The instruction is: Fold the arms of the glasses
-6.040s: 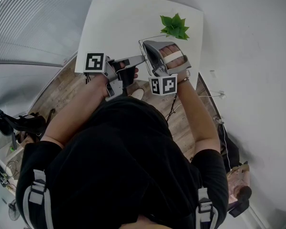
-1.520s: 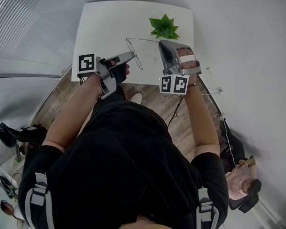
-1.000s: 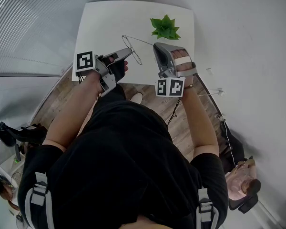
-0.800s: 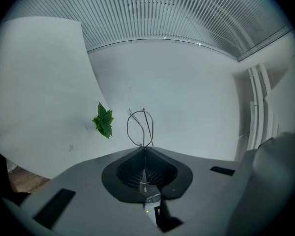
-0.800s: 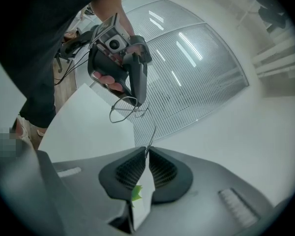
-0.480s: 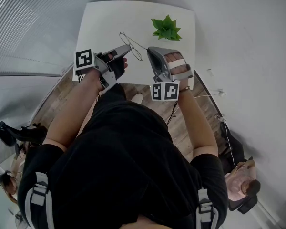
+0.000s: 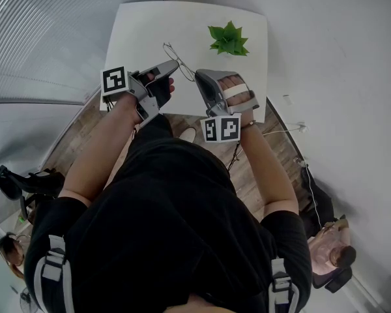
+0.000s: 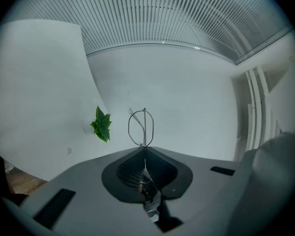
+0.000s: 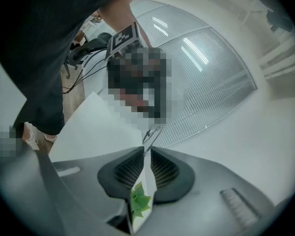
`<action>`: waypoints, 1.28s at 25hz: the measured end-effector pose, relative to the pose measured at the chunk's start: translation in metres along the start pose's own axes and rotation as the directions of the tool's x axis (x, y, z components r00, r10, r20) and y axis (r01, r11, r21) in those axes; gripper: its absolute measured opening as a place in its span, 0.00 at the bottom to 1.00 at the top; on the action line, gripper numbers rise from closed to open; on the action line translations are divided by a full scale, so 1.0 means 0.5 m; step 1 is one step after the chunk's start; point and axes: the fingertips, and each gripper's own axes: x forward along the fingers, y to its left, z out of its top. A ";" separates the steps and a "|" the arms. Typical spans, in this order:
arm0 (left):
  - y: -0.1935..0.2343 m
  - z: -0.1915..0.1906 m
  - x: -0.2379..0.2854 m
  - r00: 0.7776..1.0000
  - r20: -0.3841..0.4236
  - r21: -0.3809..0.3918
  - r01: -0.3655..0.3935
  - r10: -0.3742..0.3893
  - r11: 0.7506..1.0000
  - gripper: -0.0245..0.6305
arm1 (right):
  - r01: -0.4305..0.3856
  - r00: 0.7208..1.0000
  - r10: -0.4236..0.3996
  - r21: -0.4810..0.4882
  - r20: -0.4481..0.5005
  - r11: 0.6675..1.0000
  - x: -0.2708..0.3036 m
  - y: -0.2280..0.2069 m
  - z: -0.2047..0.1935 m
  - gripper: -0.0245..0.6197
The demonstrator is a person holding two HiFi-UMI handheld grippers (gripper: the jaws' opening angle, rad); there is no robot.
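**Item: wire glasses, one arm part-folded, held above the desk.**
We list the glasses [image 7: 171,52] clenched at the frame in the left tongs [image 7: 174,64], clear of the desk [image 7: 143,31] and near the plant [image 7: 228,39]. The right tongs [image 7: 197,76] have carried the free arm [image 7: 186,68] inward from its earlier outstretched line. They are now opening, with the arm's tip just at their tips and unpressed. We judge this arm nearly folded.
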 end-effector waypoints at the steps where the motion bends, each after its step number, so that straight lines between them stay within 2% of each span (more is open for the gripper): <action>1: 0.000 0.000 0.000 1.000 0.000 0.001 0.001 -0.001 1.000 0.06 | -0.004 1.000 0.004 -0.006 0.001 1.000 0.000 0.003 0.002 0.12; 12: 0.011 0.002 -0.003 1.000 -0.005 0.000 -0.013 0.013 1.000 0.06 | -0.026 1.000 0.026 0.003 0.007 1.000 0.003 0.013 0.005 0.17; 24: 0.013 0.008 -0.005 1.000 -0.011 0.002 -0.013 0.013 1.000 0.06 | -0.058 0.998 0.059 -0.038 0.018 0.998 0.005 0.022 0.009 0.22; 32: 0.019 0.015 -0.010 1.000 -0.010 -0.004 -0.017 0.017 1.000 0.06 | -0.043 0.999 0.044 0.043 -0.015 0.998 0.000 0.009 -0.024 0.23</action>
